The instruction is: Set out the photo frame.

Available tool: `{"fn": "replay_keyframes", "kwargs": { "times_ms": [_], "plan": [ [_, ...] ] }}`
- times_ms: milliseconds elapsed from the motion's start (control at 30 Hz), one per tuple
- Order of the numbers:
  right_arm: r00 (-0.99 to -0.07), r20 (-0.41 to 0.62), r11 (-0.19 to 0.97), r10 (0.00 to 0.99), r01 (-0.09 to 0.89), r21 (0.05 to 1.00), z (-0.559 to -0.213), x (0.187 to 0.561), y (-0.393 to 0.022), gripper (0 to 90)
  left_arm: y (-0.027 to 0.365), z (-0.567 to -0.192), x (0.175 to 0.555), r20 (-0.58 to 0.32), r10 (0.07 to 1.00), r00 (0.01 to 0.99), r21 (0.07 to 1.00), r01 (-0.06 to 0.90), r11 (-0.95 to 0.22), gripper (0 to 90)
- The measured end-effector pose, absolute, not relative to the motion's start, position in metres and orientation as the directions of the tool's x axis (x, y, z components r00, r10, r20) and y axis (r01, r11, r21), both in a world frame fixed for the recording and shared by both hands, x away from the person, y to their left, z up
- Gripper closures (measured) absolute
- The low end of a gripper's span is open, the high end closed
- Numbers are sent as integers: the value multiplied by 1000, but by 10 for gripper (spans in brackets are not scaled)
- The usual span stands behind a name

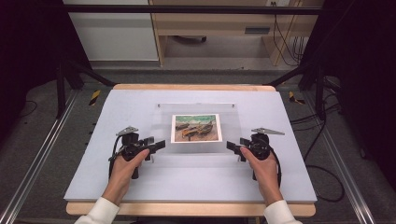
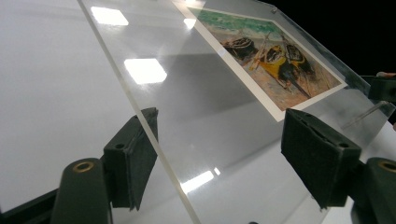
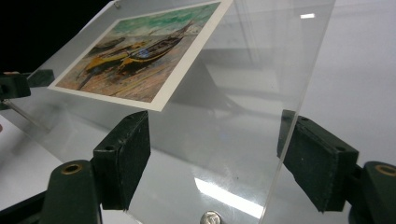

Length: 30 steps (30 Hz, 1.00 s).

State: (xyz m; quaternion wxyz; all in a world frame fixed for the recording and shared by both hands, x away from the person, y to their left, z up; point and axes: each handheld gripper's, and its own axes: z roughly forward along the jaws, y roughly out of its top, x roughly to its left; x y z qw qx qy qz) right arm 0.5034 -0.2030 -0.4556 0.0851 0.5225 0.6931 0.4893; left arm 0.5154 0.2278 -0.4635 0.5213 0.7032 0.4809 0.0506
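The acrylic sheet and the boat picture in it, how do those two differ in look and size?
The acrylic sheet is clear, showing the table and glare through it; the boat picture is opaque, painted in greens, yellows and browns with a white border. The sheet is larger, its margin surrounding the picture. The sheet's edges sit between each gripper's jaws, while the picture lies clear of them. Both are flat rectangles, lying together.

In the left gripper view the clear acrylic frame (image 2: 205,121) runs off the top and bottom edges, and the boat print (image 2: 266,51) inside it loses its far corner at the top; whether the pads (image 2: 133,154) touch the frame's edge cannot be told
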Motion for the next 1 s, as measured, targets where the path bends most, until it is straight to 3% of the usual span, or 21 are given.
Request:
{"fn": "replay_keyframes", "kwargs": {
  "times_ms": [300, 1000],
  "plan": [
    [-458, 349, 12, 818, 620, 784, -452, 495, -201, 264, 229, -459, 505, -393, 738, 548, 803, 595, -15, 309],
    [-496, 236, 99, 836, 559, 824, -446, 462, -203, 381, 233, -452, 473, -342, 755, 560, 826, 562, -43, 419]
  ]
}}
